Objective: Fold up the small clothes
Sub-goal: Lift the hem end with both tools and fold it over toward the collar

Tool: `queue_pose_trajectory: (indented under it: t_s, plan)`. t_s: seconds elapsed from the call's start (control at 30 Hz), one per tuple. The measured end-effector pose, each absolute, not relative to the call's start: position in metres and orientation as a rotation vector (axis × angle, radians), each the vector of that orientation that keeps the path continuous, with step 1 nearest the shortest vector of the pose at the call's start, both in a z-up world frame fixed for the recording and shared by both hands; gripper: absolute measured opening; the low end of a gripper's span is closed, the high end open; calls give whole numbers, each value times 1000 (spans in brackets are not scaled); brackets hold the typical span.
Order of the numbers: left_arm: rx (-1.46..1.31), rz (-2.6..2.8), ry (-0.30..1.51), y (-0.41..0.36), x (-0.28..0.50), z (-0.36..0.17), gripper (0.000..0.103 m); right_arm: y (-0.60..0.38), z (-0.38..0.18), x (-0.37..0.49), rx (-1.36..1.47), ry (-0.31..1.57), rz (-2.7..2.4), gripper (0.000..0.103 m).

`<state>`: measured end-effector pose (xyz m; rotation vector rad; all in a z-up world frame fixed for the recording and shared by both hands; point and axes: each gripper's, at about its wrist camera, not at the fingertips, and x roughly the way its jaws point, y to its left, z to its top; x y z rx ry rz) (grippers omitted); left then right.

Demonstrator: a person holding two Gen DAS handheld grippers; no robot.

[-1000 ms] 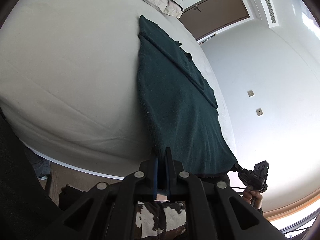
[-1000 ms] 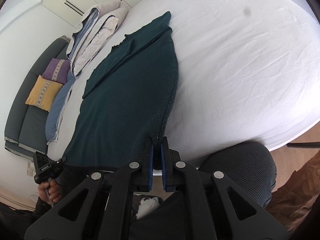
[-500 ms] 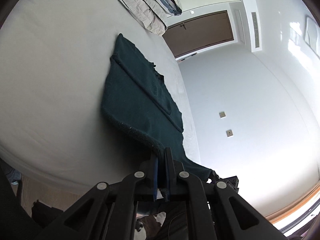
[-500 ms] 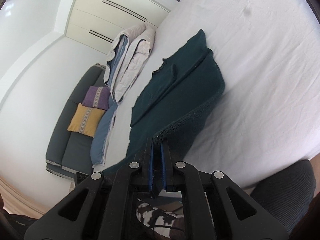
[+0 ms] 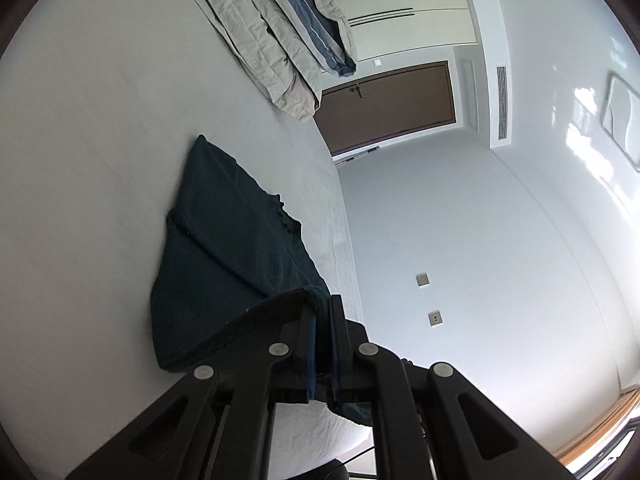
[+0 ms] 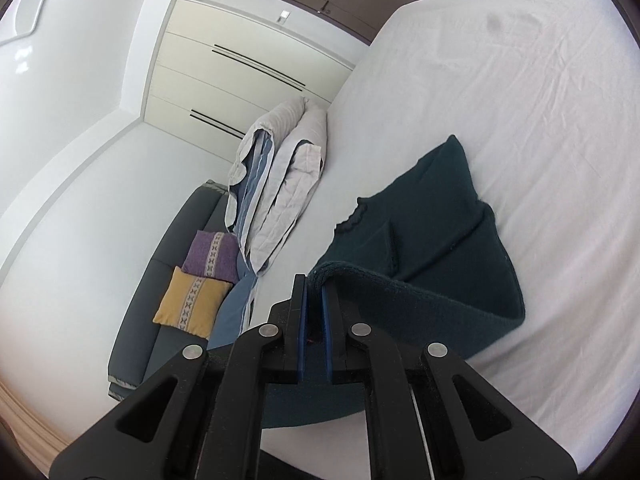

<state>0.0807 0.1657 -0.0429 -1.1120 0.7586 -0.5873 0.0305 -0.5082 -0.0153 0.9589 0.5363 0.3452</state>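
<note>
A: Left claw [image 5: 323, 312]?
B: Clamped tight on the near hem of the sweater [image 5: 224, 256], pads pinching dark knit, hem lifted off the bed [image 5: 80, 160].

A: And the sweater itself?
B: Dark green, far part flat on the white sheet, neck toward the far end, near part raised and curling over toward the neck. In the left view, just left of the claw; a fold line down its length.

A: Farther back there?
B: Folded quilt [image 5: 276, 32], beige and blue, on the far part of the bed. Brown door [image 5: 392, 104] beyond it, to the right.

A: Right claw [image 6: 314, 292]?
B: Also closed hard on the hem, knit edge gripped between the blue pads, cloth draping off to the right.

A: Left of it in that view?
B: Grey sofa [image 6: 168, 264] along the wall, with a yellow cushion [image 6: 188, 306] near and a purple cushion [image 6: 212, 256] just behind, touching. Then the quilt at the bed's left edge.

A: Right of the claw?
B: Sweater, spread mid-bed, hem held up and rolled forward, well clear of the right edge; bare creased sheet beyond.
</note>
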Motion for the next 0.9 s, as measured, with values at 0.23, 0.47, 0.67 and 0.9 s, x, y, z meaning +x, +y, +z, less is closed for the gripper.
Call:
queue_pose_trajectory:
  t_s: [0.23,0.47,0.67,0.9]
  plan:
    - [-1121,-540,773,166,149,-46,6,-522,-19,119,984,528,277,6]
    - [-1125,-506,794,165,222,-52,6,-532,-38,209,969,568,216,5]
    - [-1139,-461,849,158,281,-74,6,-535,-73,278,944,646,132,5]
    - [-1117,-389,896,154,333,-106,7,-546,-119,342,953,703,60,6]
